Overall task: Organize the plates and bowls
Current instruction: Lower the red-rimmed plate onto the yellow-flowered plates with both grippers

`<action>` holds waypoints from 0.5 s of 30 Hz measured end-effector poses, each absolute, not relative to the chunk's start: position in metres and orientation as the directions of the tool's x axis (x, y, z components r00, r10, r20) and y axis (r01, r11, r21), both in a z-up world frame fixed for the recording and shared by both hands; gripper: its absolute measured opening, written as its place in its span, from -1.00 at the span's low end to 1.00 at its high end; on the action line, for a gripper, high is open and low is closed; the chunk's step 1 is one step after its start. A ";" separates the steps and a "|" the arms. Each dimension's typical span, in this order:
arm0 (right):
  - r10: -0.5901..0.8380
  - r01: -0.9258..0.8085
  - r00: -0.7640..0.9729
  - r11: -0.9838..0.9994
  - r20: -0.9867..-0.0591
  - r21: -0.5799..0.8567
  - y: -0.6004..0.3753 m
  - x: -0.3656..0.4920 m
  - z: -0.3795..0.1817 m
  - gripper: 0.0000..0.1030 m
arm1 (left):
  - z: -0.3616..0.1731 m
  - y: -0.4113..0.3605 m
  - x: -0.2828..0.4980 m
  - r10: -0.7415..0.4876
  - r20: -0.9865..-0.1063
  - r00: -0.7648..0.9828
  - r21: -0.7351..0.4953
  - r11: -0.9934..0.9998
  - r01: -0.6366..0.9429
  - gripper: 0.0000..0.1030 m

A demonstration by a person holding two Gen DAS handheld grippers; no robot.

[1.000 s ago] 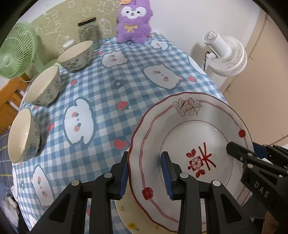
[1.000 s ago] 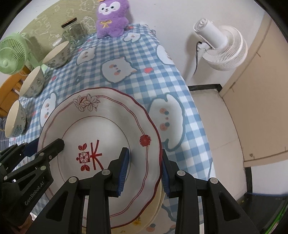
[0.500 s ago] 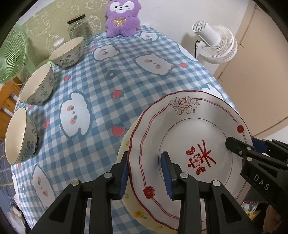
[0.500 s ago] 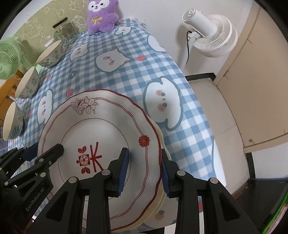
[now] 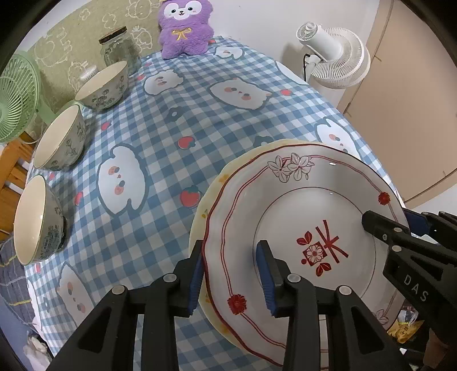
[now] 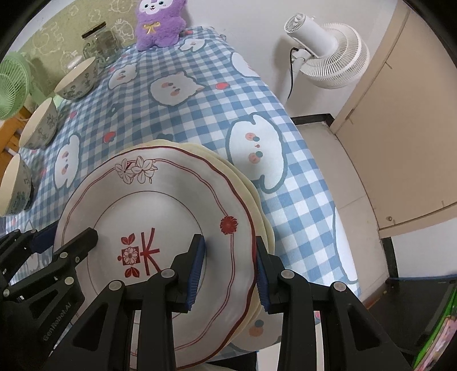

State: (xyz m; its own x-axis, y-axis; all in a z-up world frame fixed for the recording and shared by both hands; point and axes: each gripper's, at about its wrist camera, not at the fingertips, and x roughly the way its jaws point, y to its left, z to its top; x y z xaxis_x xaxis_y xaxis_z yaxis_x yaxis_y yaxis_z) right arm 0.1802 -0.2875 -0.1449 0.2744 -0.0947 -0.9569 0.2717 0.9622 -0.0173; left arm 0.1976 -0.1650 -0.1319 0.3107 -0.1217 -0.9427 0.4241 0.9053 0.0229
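Observation:
A white plate with red trim and a red flower emblem [image 5: 308, 217] [image 6: 160, 205] is held by both grippers above a cream plate [image 5: 211, 182] [image 6: 257, 199] lying on the table near its front right edge. My left gripper [image 5: 230, 274] is shut on the red-trimmed plate's left rim. My right gripper [image 6: 228, 266] is shut on its right rim, and shows in the left wrist view [image 5: 400, 237]. Three patterned bowls [image 5: 37, 219] [image 5: 61, 137] [image 5: 104, 85] stand in a row along the table's left side.
The table has a blue checked cloth [image 5: 177, 125]. A purple plush toy [image 5: 182, 25] and a glass jar [image 5: 118, 48] stand at the back. A green fan [image 5: 14, 97] is at the left, a white fan [image 5: 334, 60] beside the table on the right.
Both grippers have carried the red-trimmed plate up and back. More of the cream plate beneath now shows, and the table looks farther away.

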 end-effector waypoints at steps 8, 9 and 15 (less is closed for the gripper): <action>-0.131 0.262 0.259 0.963 -0.957 -0.061 -0.282 0.181 -0.147 -0.30 | -0.133 -0.170 0.194 -0.110 -0.936 0.334 0.055 0.892 0.448 -0.29; -0.132 0.265 0.258 0.962 -0.957 -0.062 -0.281 0.181 -0.147 -0.30 | -0.134 -0.170 0.195 -0.111 -0.936 0.335 0.056 0.892 0.450 -0.29; -0.159 0.263 0.242 0.960 -0.957 -0.093 -0.277 0.185 -0.149 -0.18 | -0.133 -0.169 0.197 -0.119 -0.934 0.338 0.051 0.890 0.453 -0.21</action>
State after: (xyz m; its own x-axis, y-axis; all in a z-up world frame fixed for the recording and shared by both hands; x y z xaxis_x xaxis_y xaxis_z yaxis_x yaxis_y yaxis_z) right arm 0.1848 -0.2771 -0.1490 0.2415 -0.1590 -0.9573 0.2629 0.9603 -0.0932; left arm 0.1971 -0.1694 -0.1330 0.3377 -0.1187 -0.9337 0.4533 0.8899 0.0508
